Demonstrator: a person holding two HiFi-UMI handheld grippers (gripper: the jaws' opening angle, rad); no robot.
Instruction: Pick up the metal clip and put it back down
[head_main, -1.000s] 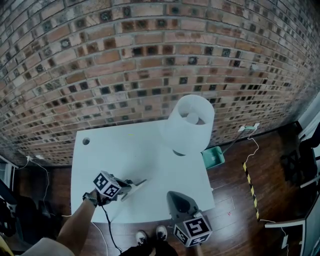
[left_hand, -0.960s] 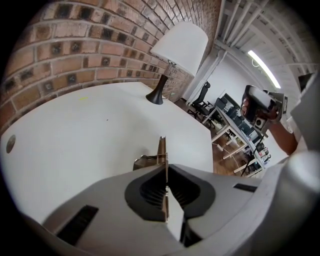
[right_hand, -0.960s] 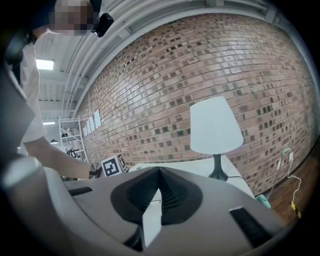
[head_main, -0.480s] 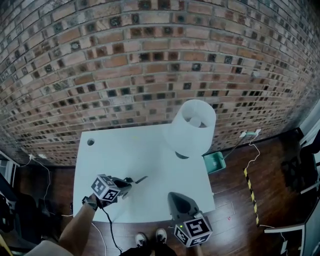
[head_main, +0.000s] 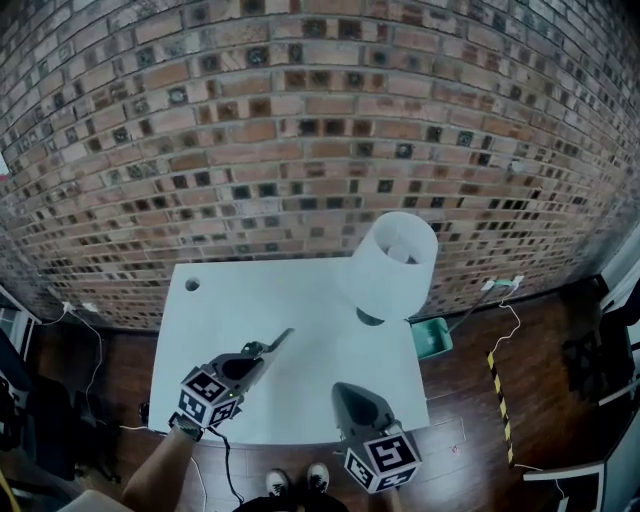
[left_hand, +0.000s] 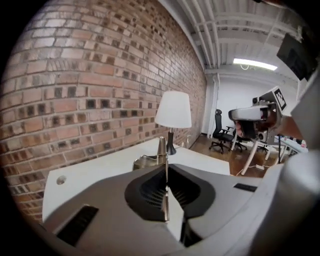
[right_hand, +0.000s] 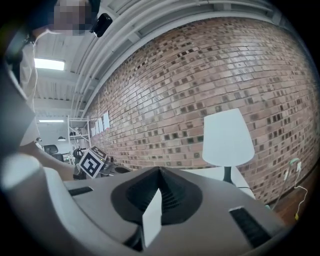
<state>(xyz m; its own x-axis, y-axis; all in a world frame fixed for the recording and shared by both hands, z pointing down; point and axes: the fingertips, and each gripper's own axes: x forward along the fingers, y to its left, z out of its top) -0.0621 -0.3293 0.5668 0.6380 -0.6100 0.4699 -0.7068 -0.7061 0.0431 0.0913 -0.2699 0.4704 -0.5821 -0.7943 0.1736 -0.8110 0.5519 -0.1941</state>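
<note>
The metal clip (head_main: 279, 341) is a thin silvery strip that juts from my left gripper (head_main: 259, 354), which is shut on it and holds it above the white table (head_main: 300, 300). In the left gripper view the clip (left_hand: 161, 149) shows edge-on between the closed jaws of that gripper (left_hand: 166, 172), its tip pointing at the lamp. My right gripper (head_main: 351, 392) hovers over the table's front edge to the right, apart from the clip. In its own view the right gripper (right_hand: 160, 174) has its jaws together with nothing between them.
A white table lamp (head_main: 390, 265) stands at the table's far right corner. A cable hole (head_main: 191, 284) sits at the far left corner. A brick wall runs behind. On the floor to the right are a teal bin (head_main: 432, 337) and striped tape (head_main: 497, 375).
The left gripper has drawn back toward the front edge and tipped its jaws up, and the clip it holds has risen off the table. The right gripper has barely moved.
</note>
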